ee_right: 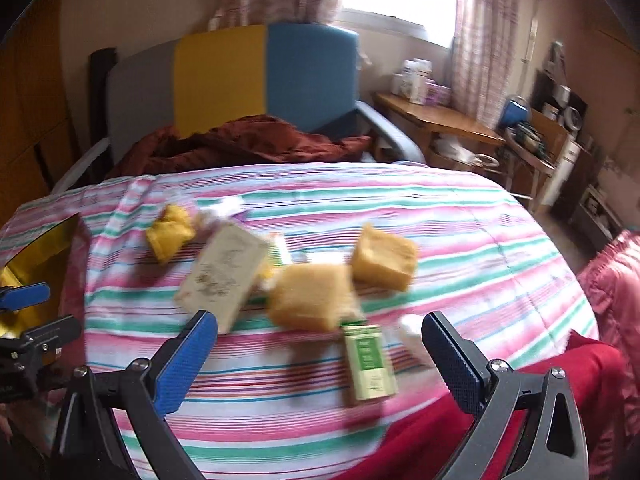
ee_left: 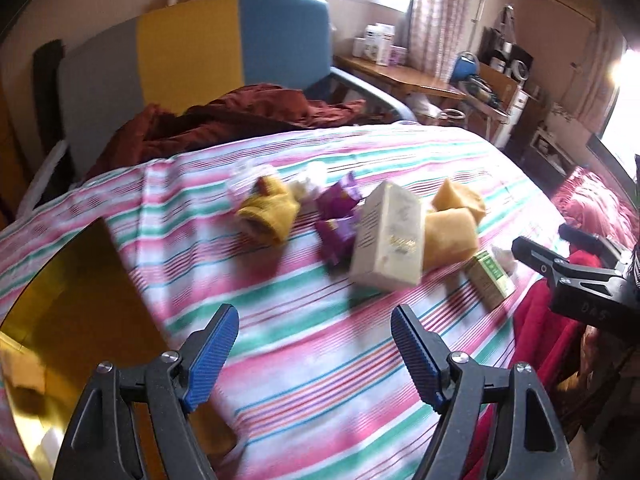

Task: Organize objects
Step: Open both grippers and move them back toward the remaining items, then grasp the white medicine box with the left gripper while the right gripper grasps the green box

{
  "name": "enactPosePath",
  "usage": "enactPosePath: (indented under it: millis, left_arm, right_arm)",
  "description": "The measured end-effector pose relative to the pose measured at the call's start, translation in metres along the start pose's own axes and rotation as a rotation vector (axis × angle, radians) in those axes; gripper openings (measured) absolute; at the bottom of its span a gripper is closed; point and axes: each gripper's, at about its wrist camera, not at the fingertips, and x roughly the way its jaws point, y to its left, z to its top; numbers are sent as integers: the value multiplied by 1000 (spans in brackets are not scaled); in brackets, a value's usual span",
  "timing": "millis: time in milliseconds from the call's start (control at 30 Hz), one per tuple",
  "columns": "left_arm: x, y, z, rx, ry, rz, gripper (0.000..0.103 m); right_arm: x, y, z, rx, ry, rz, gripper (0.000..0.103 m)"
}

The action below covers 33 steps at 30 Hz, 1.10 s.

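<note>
Green box (ee_right: pixel 370 362), lying flat on striped bed cover (ee_right: pixel 480 240), long axis running away from right claw (ee_right: pixel 320 356), just ahead between its spread, empty jaws; left claw (ee_left: pixel 316 350) likewise open, farther off.

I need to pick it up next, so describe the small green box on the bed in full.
The small green box is a slim carton, apparently cardboard, with a green front, pale panels and printing too blurred to read. It looks closed and lies flat on the striped bedspread, long side pointing away from the right gripper, near the bed's front edge. Its far end sits beside a yellow sponge; whether they touch is unclear. Nothing grips it.
</note>
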Motion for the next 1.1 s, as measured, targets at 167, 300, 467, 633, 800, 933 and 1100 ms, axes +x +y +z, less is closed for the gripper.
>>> enactPosePath:
  millis: [167,300,467,633,800,933,1100]
  left_arm:
    - [19,-29,20,93,-7,-19,79]
    - [44,-54,34,187,13,-21,79]
    - [79,-80,42,280,51,20,79]
    - [110,-94,44,369,84,90,54]
    - [106,-76,39,294,92,-27,52]
    - [88,-66,29,241,78,-80,52]
    - [58,-53,16,178,50,-124,52]
  right_arm:
    - [10,-31,2,123,66,24,103]
    - [10,-45,-1,185,61,36,103]
    - [10,-63,-4,257,55,27,103]
    - [16,-79,-7,284,88,23,103]
    - [23,-65,-2,138,161,61,103]
    - [43,-45,-3,-20,293,100,95]
    - [74,-34,-7,-153,435,78,80]
